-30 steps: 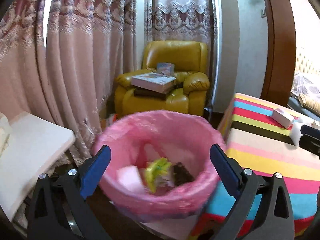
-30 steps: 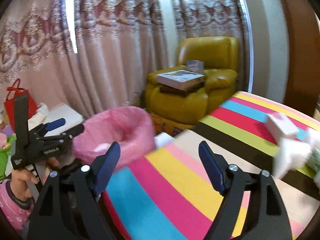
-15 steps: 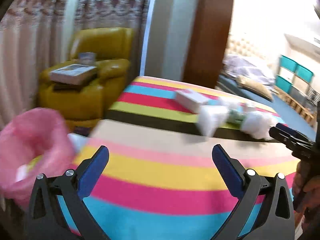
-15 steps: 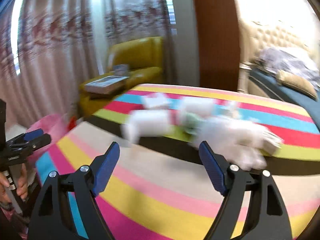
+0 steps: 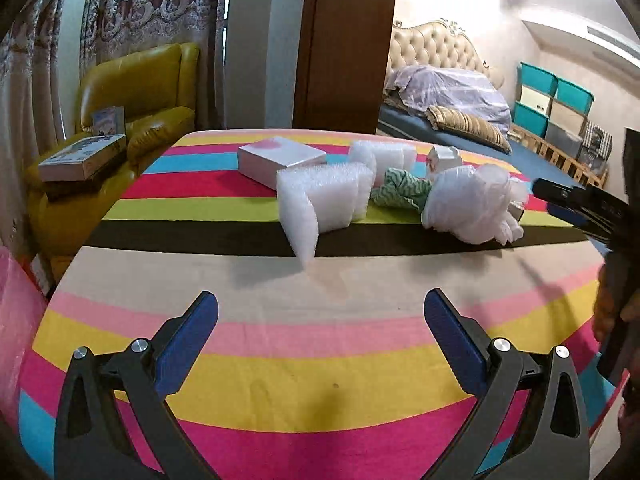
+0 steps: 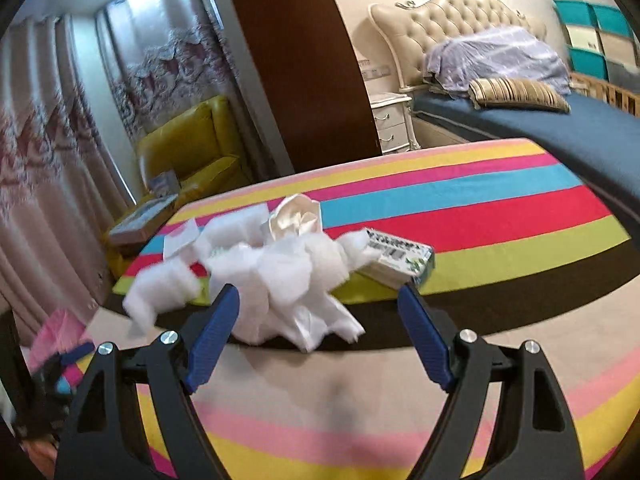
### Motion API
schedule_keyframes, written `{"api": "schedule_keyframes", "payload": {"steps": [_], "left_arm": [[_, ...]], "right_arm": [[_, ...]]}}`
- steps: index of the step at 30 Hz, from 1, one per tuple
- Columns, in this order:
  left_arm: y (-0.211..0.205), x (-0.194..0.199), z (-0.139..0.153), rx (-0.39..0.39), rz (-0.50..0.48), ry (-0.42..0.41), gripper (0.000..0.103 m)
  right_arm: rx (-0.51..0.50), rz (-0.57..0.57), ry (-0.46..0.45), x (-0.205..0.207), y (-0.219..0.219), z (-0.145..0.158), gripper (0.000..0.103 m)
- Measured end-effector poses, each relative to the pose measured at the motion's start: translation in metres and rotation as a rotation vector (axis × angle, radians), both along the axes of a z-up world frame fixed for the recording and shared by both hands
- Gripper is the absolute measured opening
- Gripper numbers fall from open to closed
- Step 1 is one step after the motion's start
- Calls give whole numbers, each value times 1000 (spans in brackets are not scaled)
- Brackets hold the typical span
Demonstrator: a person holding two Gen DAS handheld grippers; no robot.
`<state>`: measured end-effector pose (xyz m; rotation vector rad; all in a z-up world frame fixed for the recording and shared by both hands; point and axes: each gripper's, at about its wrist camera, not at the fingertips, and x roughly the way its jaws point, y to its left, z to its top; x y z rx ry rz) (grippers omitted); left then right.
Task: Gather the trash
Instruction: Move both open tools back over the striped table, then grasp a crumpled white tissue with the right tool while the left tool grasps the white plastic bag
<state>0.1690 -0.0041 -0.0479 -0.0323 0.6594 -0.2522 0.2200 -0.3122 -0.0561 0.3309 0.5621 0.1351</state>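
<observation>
Both grippers have swung from the pink-lined bin to the trash on the striped table.

The left gripper point(image 5: 320, 336) and right gripper point(image 6: 318, 328) both hang spread and empty; the crumpled white plastic bag point(image 6: 288, 276) lies just ahead of the right one, likely next. The left view alone shows the foam sheet point(image 5: 324, 200) and green wrapper point(image 5: 400, 194); the right alone shows the printed carton point(image 6: 396, 258) and the bin point(image 6: 56, 332).

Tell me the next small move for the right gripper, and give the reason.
Probably ease the right gripper forward and down onto the crumpled white plastic bag. Its jaws are open and empty, the bag lies directly ahead between the fingers on the striped table, and it is the closest piece of trash. The left gripper is also open, farther back.
</observation>
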Motion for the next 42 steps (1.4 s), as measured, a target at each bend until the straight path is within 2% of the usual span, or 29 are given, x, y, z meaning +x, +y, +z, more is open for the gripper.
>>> {"api": "schedule_keyframes", "payload": {"steps": [3,6,10,16,23,24,26,29,34,38,42], "left_arm": [[5,9,-5,-17,17,58,97],[15,13,-9,-58,42,101,97],[23,10,-9,-103,78,88,97],[25,5,-4,-110,80,58,97],[23,6,-4,-115,66,66,97],[22,6,-4,-112,64,70,97],[21,7,-5,-110,61,78,97],[21,8,-5,-116,61,77,97],[21,13,-9,-126,53,105,97],[15,25,-3,-121,48,122,97],[1,37,5,-164,32,136,97]], "right_arm": [[34,-15,6,17,1,1,79],[18,-35,25,31,7,1,76],[-34,-57,71,46,19,-6,76],[-121,-78,143,54,34,-17,71],[-108,-38,140,51,34,-24,47],[-120,-27,135,50,36,-24,28],[-132,-6,106,44,38,-20,18],[-169,-17,43,24,40,-10,16],[-213,-58,-10,-9,34,-3,16],[-264,-79,-12,-27,26,-2,16],[-298,-137,2,-35,5,-2,16]]}}
